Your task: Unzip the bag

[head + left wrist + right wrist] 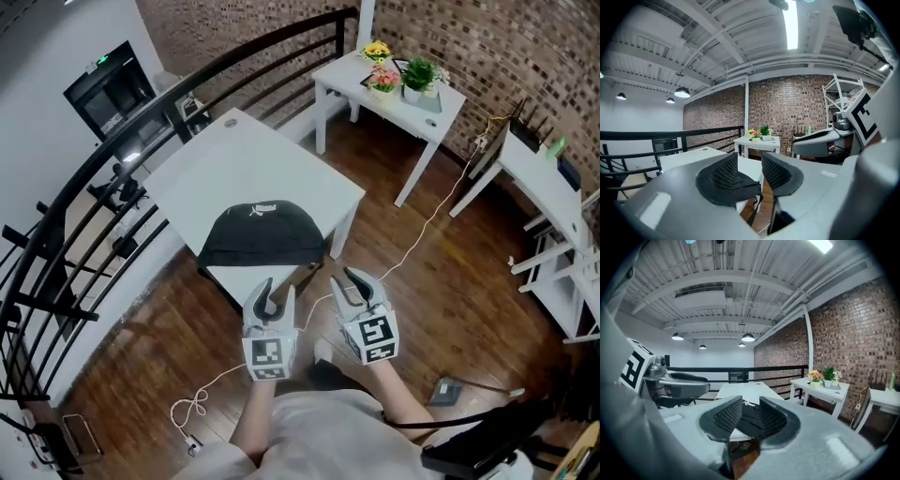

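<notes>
Left gripper (278,292): jaws apart, empty
Right gripper (345,279): jaws apart, empty
Bag (262,234): black, domed, white logo, near edge of table (244,159)

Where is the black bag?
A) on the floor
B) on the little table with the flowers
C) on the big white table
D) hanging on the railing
C: the bag lies flat at the near edge of the big table.
</notes>
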A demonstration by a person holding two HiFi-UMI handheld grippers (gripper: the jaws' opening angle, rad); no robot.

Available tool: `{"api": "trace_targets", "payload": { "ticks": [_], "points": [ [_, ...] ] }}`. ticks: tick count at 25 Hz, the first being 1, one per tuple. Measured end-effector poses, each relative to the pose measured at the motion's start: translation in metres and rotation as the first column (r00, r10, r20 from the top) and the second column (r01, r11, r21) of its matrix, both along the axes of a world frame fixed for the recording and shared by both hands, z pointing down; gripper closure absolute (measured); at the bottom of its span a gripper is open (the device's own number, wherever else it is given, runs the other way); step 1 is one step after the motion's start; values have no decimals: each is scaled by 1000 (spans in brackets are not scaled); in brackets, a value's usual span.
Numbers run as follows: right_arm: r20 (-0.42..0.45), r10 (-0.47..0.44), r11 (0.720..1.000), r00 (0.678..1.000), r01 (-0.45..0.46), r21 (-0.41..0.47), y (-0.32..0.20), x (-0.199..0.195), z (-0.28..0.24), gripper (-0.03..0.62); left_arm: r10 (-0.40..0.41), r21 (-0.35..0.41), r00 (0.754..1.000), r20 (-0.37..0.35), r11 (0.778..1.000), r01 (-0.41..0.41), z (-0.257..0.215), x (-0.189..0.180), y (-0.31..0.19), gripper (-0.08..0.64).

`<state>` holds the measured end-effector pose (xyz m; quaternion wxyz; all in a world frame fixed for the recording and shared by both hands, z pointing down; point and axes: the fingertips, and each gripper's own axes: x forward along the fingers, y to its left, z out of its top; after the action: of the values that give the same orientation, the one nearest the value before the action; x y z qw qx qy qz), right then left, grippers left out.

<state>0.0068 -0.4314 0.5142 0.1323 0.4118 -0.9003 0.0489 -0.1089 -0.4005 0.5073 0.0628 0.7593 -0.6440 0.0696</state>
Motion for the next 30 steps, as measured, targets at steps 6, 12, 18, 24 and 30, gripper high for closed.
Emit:
{"api": "trace_targets", "payload": {
  "ticks": [6,12,18,24,30],
  "points": [
    [-48,-20,995,999,15,-101,-46,-2,60,489,18,-115,1000,-9,993,-19,49,3,-46,380],
    [-121,-20,983,992,-3,-185,-68,-10,132,489,102,-236,995,-20,966,-104,109,13,-66,385],
    [-223,-88,961,971,24,-274,-73,-23,218,489,139,-324,990,-34,935,-142,154,17,-71,385],
    [-298,-95,953,950,-1,-304,-90,-27,276,489,165,-365,986,-39,916,-168,177,20,-76,385],
    [-320,-110,951,941,6,-310,-106,-36,302,489,171,-379,985,-31,910,-170,183,15,-75,385]
  ]
}}
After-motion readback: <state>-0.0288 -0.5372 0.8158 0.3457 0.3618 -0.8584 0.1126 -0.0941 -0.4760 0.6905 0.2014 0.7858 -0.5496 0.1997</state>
